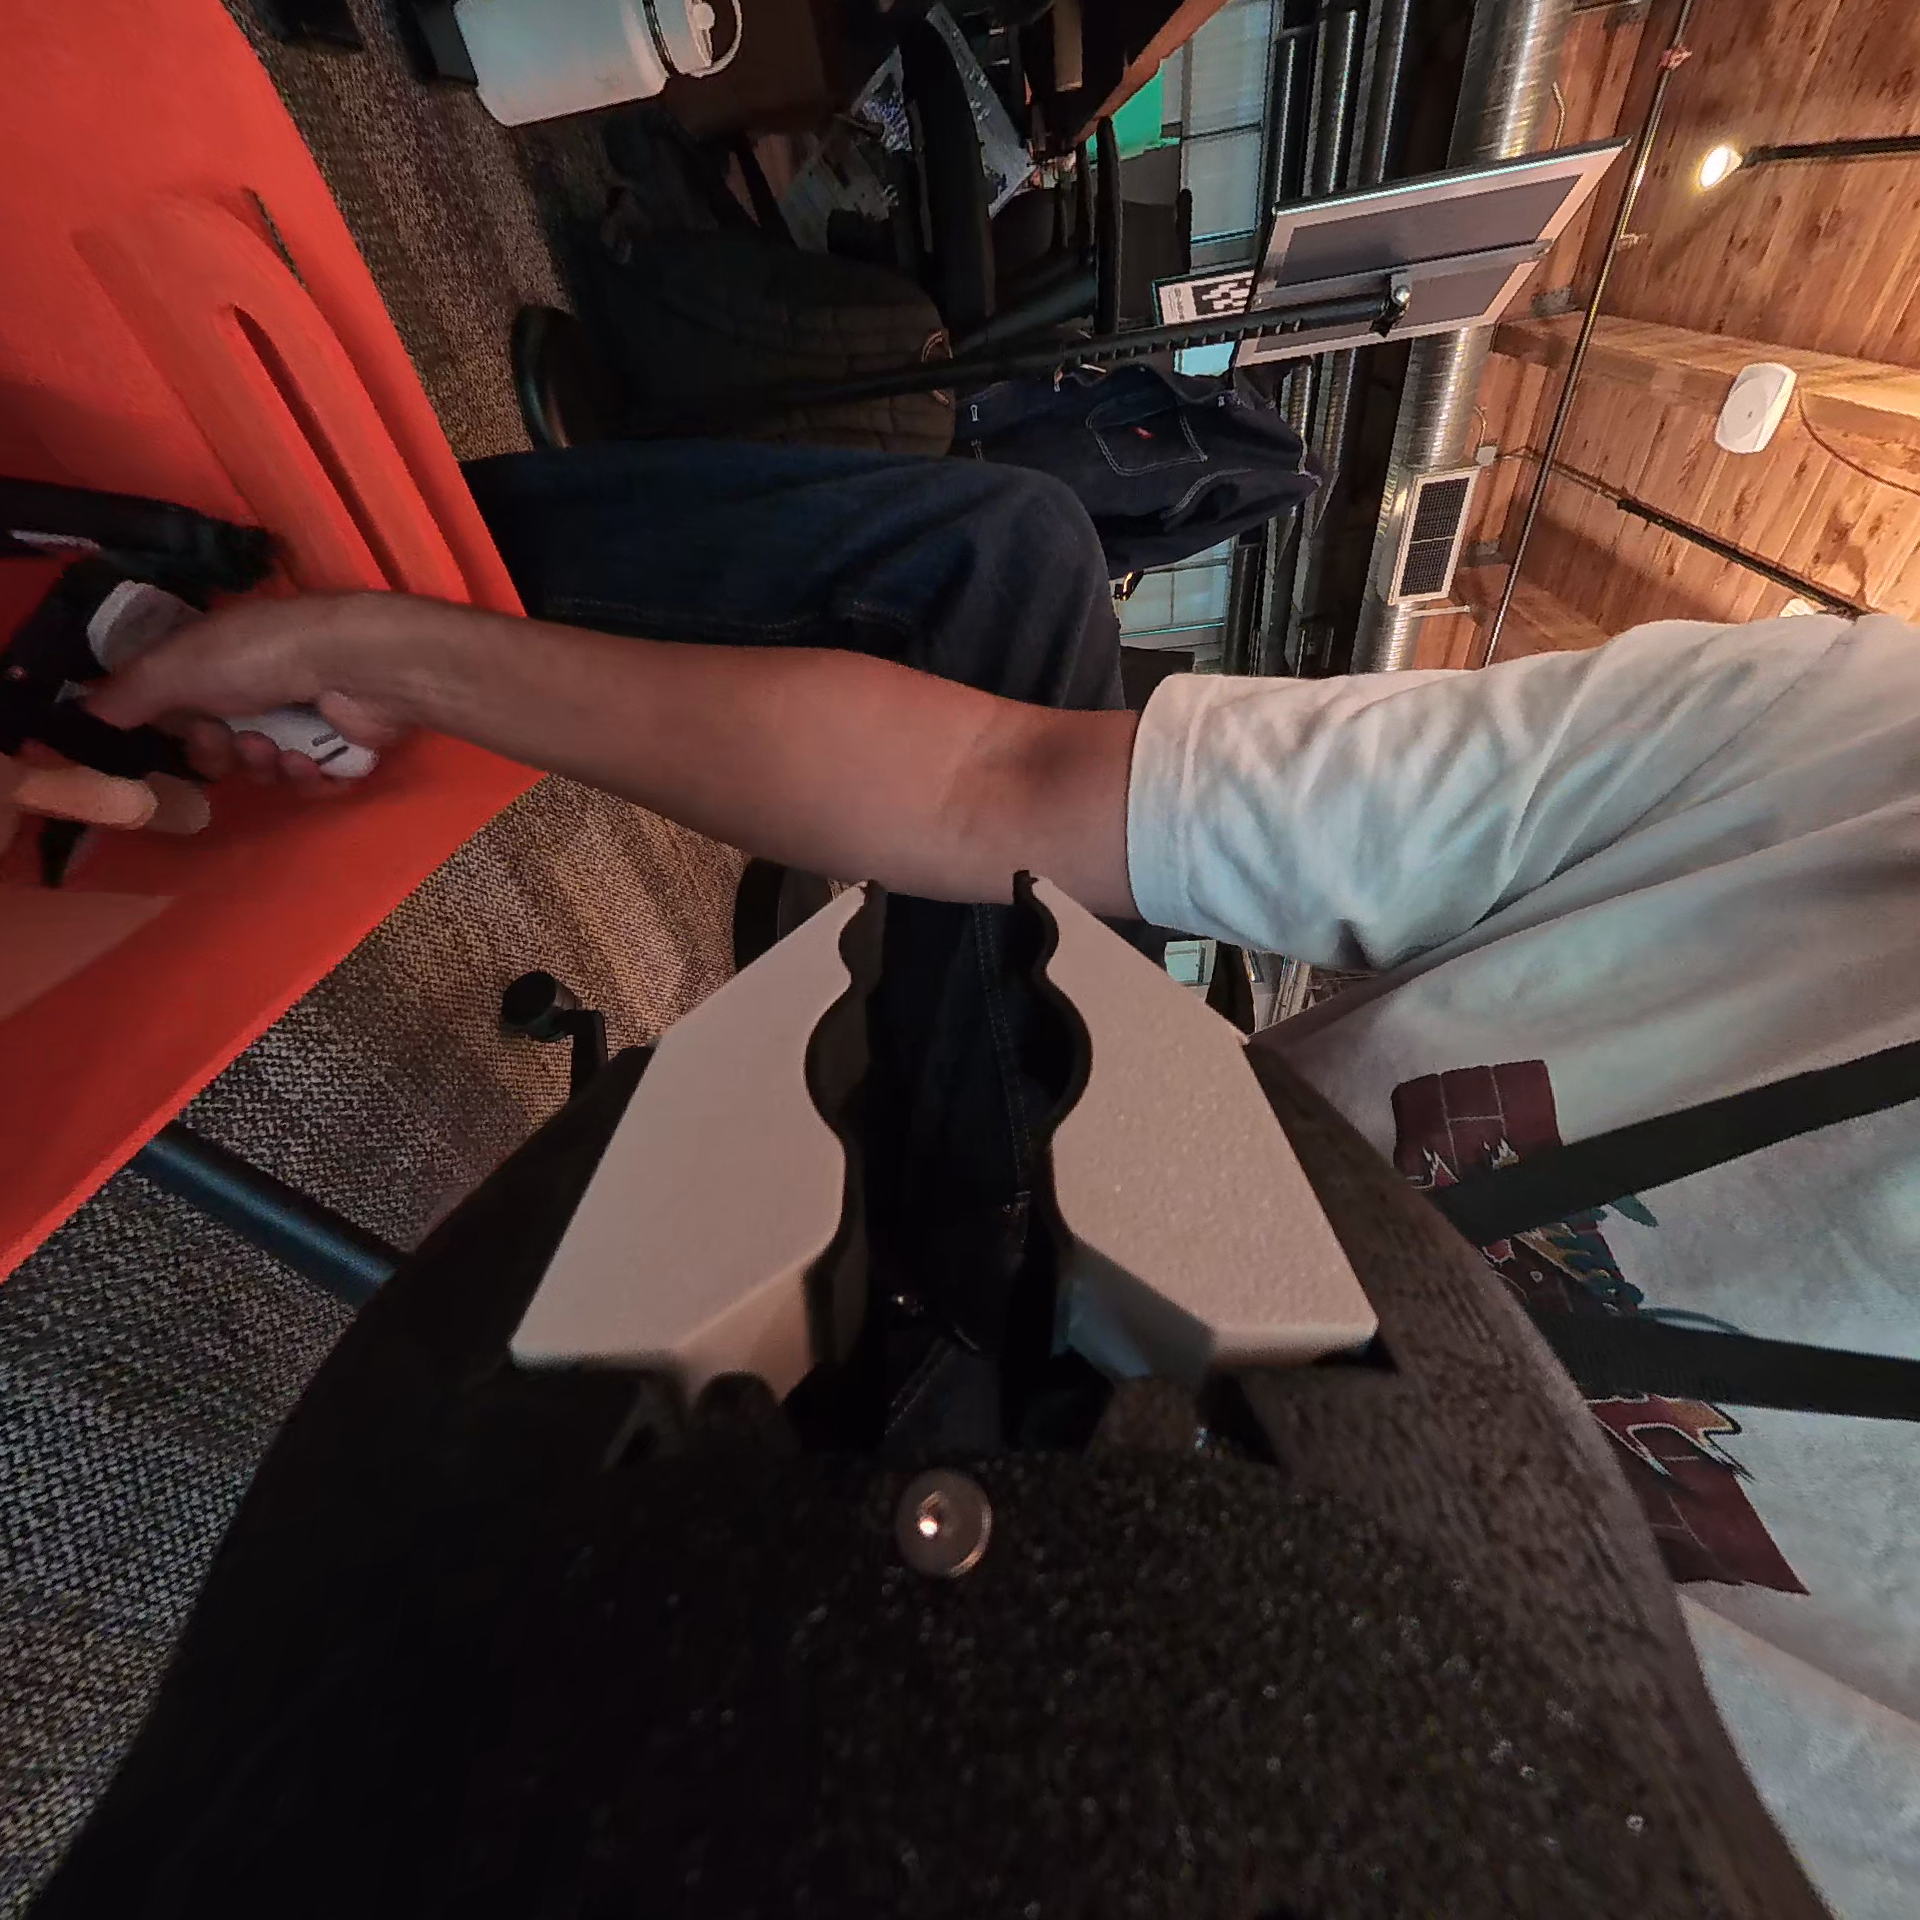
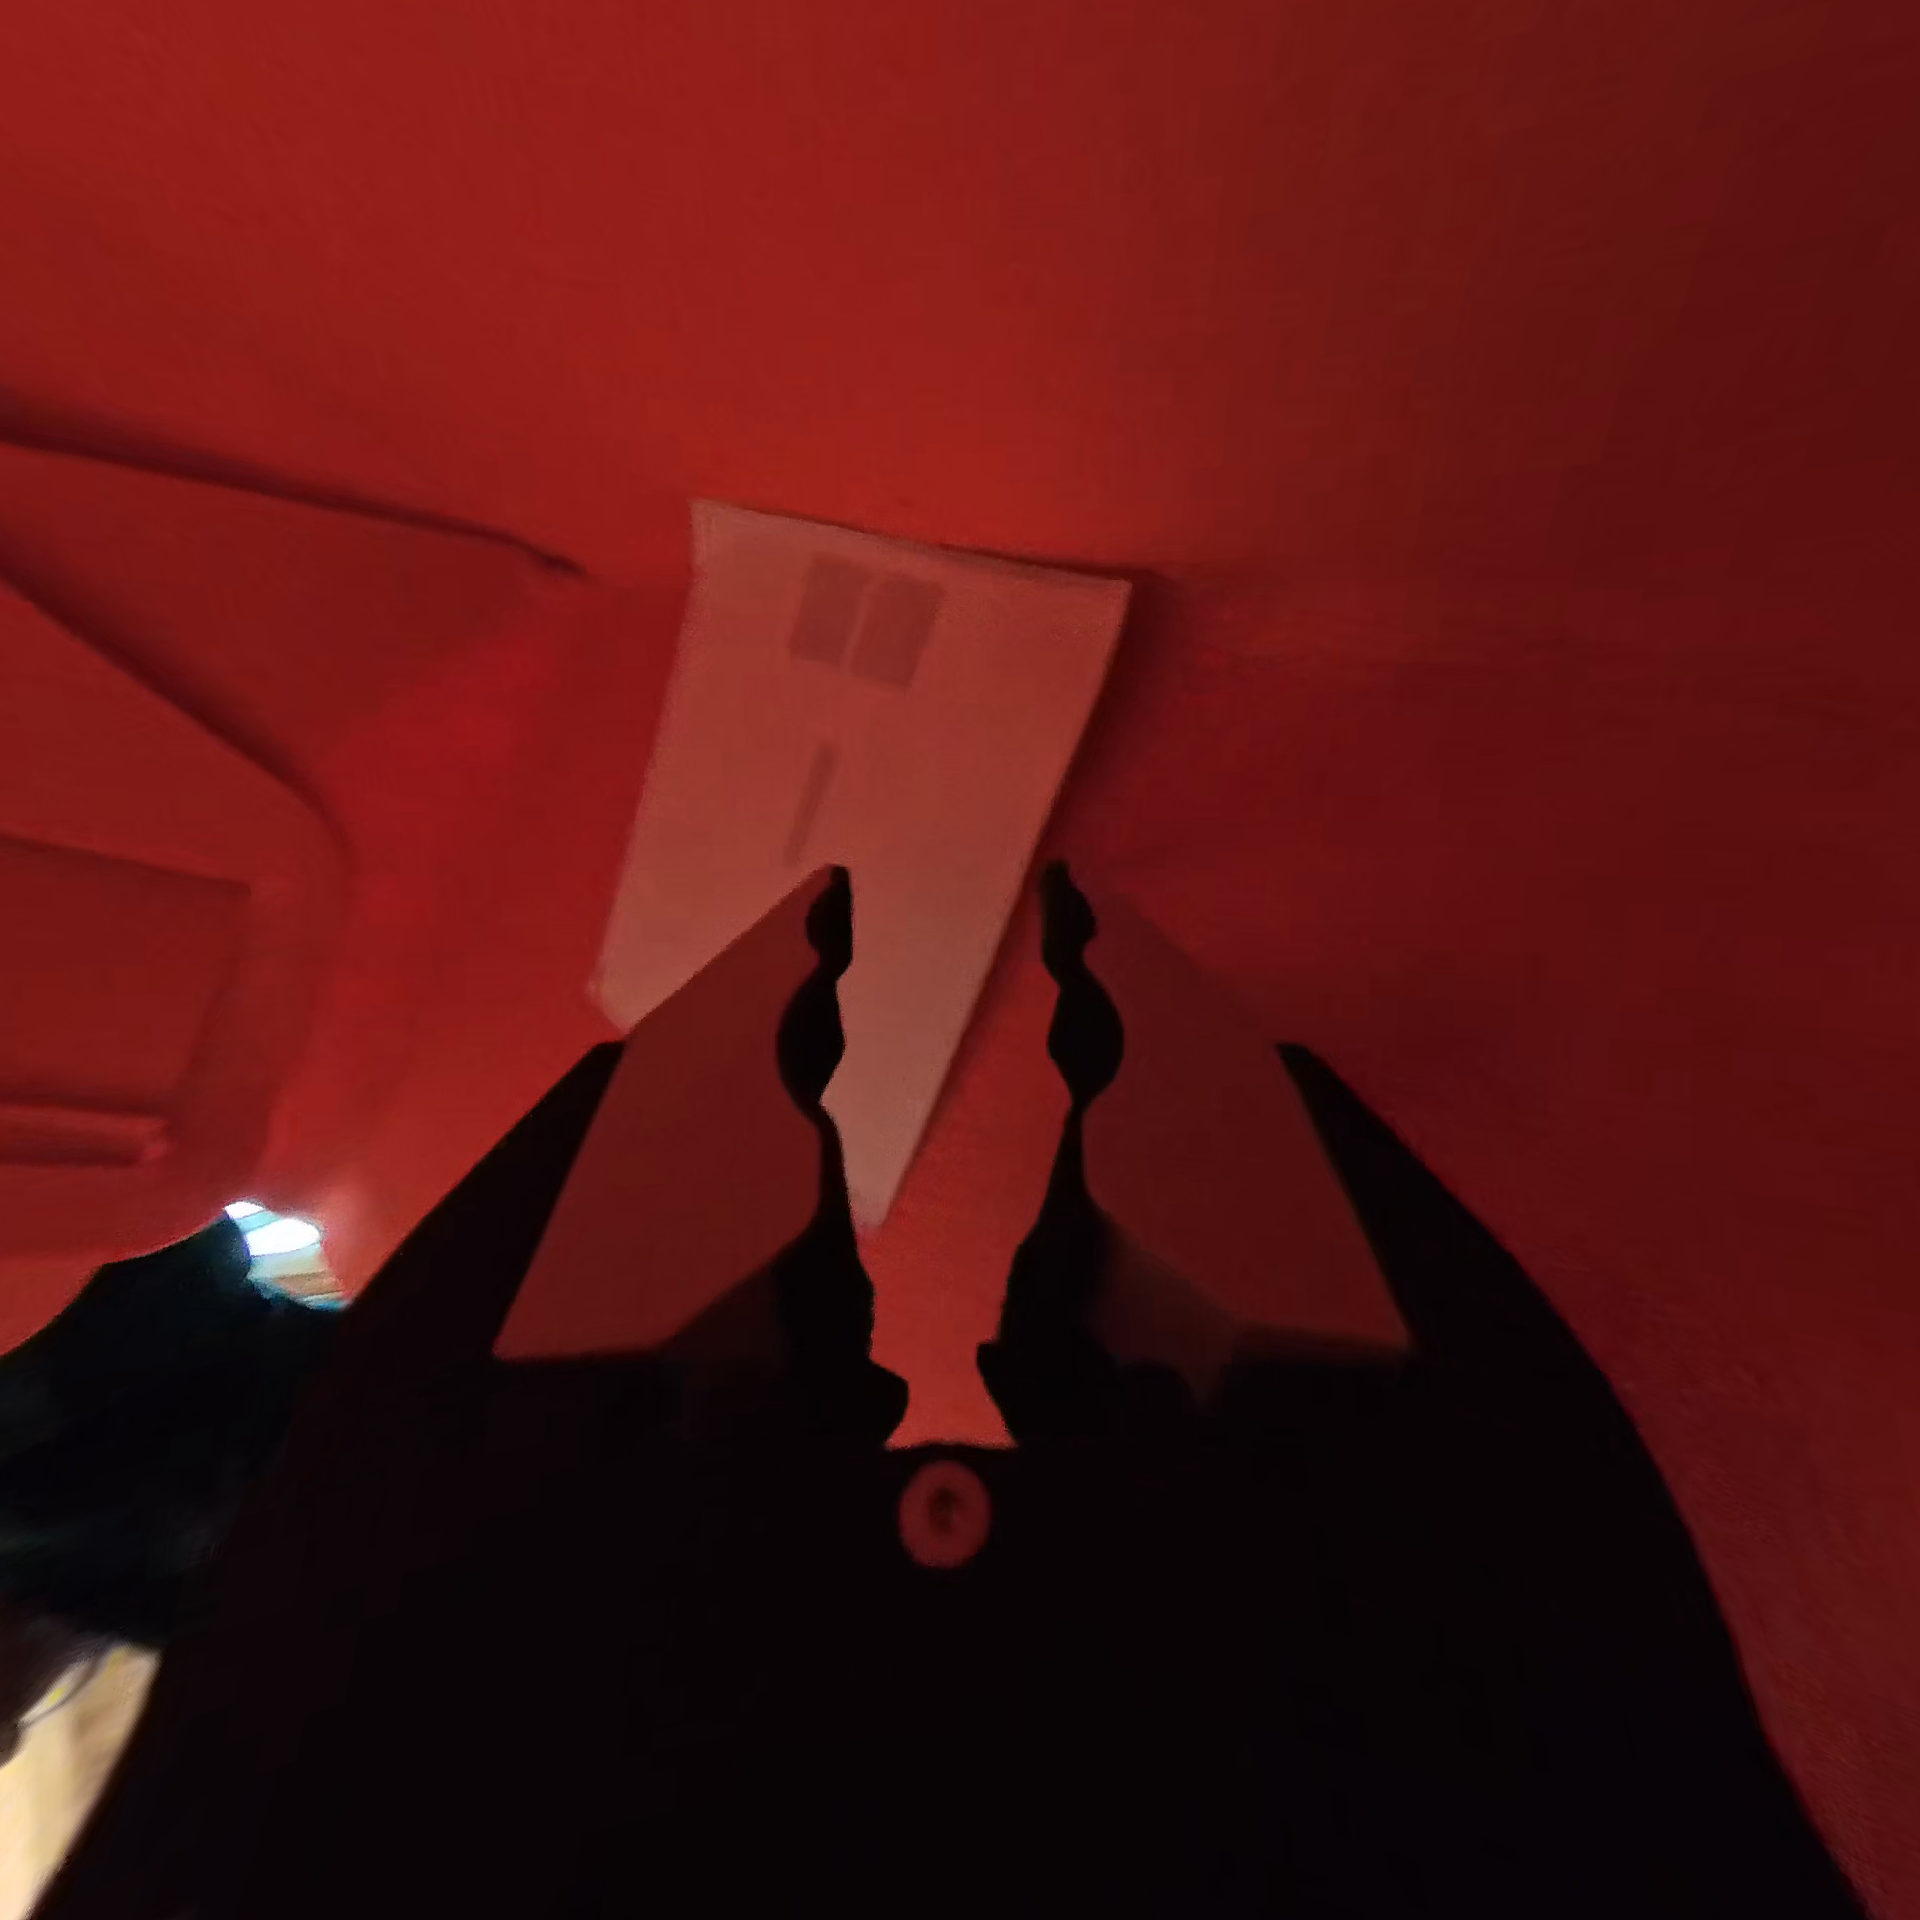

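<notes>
My left gripper (image 1: 945, 888) is open and empty, held in the air away from the orange surface (image 1: 156, 312), with a person's jeans-clad leg (image 1: 831, 551) behind its pale fingers (image 1: 727, 1164). A person's bare forearm (image 1: 675, 727) reaches across to the right gripper (image 1: 94, 800), held in a hand at the far left against the orange surface. In the right wrist view my right gripper (image 2: 945, 878) is open and empty, close over a white rectangular card (image 2: 894, 748) that lies flat on the red-orange surface (image 2: 1351, 416). The card's near part shows between the fingers. The picture is blurred.
Grey carpet (image 1: 436, 935) lies beside the orange surface, with a dark metal bar (image 1: 260, 1216) under its edge. A chair caster (image 1: 540, 1003), a white jug (image 1: 582, 52) and a panel on a stand (image 1: 1434, 239) are farther off. The person's white shirt (image 1: 1558, 810) fills the right side.
</notes>
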Demonstrator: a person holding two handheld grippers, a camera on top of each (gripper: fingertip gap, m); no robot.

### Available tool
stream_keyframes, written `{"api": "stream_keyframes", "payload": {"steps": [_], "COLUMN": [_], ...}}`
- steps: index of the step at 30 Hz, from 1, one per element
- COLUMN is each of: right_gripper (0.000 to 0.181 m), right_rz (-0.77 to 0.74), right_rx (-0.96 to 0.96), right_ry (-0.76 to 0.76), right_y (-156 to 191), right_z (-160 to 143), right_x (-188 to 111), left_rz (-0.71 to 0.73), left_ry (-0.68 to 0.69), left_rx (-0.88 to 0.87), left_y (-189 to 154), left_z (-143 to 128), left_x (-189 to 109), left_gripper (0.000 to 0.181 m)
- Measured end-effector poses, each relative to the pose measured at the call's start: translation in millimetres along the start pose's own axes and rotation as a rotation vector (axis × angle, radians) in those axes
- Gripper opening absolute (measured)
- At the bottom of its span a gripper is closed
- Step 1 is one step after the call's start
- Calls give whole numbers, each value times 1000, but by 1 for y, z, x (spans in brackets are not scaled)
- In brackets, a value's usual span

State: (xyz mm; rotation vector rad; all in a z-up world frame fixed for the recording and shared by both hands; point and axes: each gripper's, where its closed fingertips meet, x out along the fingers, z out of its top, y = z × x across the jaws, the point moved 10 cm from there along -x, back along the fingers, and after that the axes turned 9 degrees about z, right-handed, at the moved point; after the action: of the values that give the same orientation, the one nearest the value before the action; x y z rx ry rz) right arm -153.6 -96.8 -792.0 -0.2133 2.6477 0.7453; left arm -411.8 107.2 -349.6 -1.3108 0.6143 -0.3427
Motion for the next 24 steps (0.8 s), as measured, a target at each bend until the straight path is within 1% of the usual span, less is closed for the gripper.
{"api": "stream_keyframes", "payload": {"steps": [1, 3, 5, 8, 10, 11, 13, 15, 17, 19, 21, 22, 24], "right_gripper": [31, 30, 24, 23, 32, 38, 37, 27, 2, 0, 0, 0, 0], "right_rz": [46, 110, 162, 122, 63, 62, 82, 107, 185, 284, 367, 364, 334], "right_rx": [15, 49, 72, 39, -11, -20, -2, 15, 8, 7, -30, -74, -220], "right_ry": [-1, 4, 20, 26, 19, 20, 54, 70, 82, 49, 36, 31, 40], "right_y": [0, -1, 1, 7, 15, 19, 24, 25, 32, 43, 59, 68, 98], "right_z": [-1, -2, -2, 3, 7, 8, 9, 12, 12, 10, 5, 0, -14], "right_x": [3, 13, 23, 26, 23, 23, 28, 34, 38, 38, 31, 27, 23], "left_rz": [0, -1, -1, 0, 2, 2, 0, 1, -1, -6, -3, 0, 18], "left_ry": [-2, -7, -8, -9, -11, -10, -9, -6, -5, -7, -17, -28, -58], "left_rx": [-3, -7, -8, -11, -11, -12, -12, -10, -16, -16, -20, -21, -26], "left_y": [0, 1, 1, 2, 2, 2, 2, 2, 2, 2, 3, 4, 7], "left_z": [0, 0, -1, -1, 0, 0, 1, 1, 1, 2, 4, 6, 8], "left_x": [0, -1, -1, -1, -1, -1, -1, 0, 0, -1, -4, -6, -11], "left_gripper": [24, 24, 25, 24, 24, 24, 25, 25, 24, 25, 25, 25, 24]}}
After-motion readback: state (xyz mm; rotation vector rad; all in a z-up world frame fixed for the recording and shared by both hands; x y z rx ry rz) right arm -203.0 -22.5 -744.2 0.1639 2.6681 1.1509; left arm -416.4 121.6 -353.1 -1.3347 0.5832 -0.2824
